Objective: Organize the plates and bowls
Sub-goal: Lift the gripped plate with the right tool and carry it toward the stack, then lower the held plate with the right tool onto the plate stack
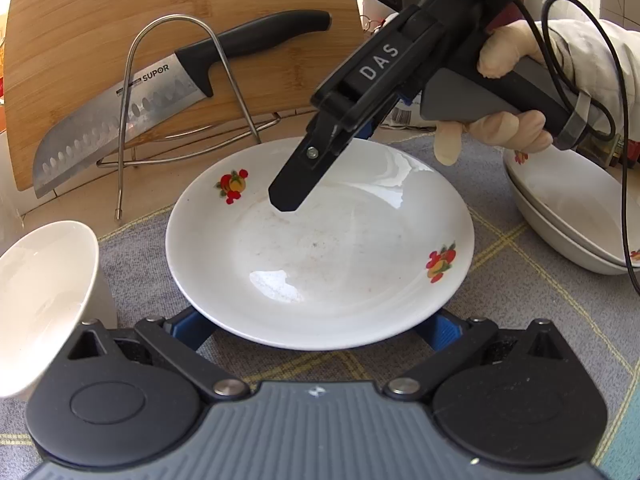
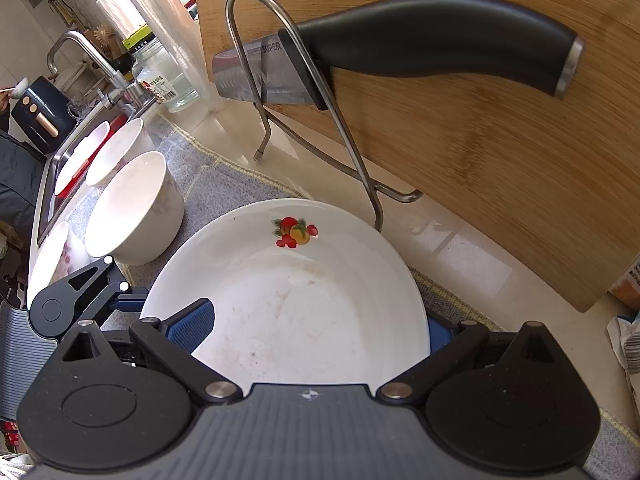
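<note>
A white shallow plate with fruit decals is seen lying on a grey checked cloth, in front of a bamboo cutting board. The left gripper is spread wide at the plate's near rim; its blue pads are largely hidden beneath that rim, and contact cannot be judged. The right gripper is likewise splayed, one blue pad shown over the plate's edge, the other mostly cut off behind it. A white bowl beside the plate is cropped by the frame.
</note>
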{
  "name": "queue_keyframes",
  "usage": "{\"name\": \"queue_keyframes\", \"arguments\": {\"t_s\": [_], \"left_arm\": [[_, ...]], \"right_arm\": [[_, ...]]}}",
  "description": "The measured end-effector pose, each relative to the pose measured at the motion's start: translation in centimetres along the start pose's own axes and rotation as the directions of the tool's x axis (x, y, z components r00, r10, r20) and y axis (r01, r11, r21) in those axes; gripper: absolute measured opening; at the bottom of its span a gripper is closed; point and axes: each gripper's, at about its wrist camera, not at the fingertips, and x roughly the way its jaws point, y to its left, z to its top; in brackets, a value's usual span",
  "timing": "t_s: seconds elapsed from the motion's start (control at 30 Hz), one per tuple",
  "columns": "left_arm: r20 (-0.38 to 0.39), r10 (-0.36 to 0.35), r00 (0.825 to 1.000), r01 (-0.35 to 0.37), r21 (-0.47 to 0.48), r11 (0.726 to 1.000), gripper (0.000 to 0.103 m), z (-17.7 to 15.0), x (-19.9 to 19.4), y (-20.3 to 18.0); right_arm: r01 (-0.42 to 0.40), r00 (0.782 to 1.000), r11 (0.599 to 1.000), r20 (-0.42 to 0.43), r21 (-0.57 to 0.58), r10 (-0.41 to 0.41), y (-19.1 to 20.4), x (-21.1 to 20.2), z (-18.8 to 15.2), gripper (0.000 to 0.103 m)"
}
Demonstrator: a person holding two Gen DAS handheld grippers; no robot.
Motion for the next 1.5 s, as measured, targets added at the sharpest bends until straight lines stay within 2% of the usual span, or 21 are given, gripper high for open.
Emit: {"name": "queue_keyframes", "arguments": {"t_s": [0.3, 0.77, 1.1, 1.5], "left_arm": [[-0.012, 0.014, 1.0, -0.014, 0.018, 1.0, 0.102, 0.2, -0.4, -0.3], [-0.02, 0.009, 1.0, -0.009, 0.037, 0.999, 0.102, 0.1, -3.5, -1.2], [-0.035, -0.018, 0.999, 0.02, 0.04, 0.999, 0.102, -0.3, -6.1, -2.2], [-0.059, -0.063, 0.996, 0.069, 0.096, 0.993, 0.102, -0.3, -9.1, -4.2]], "right_arm": [[0.011, 1.0, 1.0, -0.015, 0.006, -0.01, 0.8, -0.1, -0.5, 0.103], [0.013, 1.0, 1.0, 0.003, 0.011, -0.013, 3.5, -2.3, -2.1, 0.103], [0.014, 1.0, 0.999, 0.012, 0.035, -0.015, 5.9, -4.1, -4.1, 0.103], [0.027, 0.999, 0.997, 0.045, 0.073, -0.03, 8.0, -7.3, -7.7, 0.103]]}}
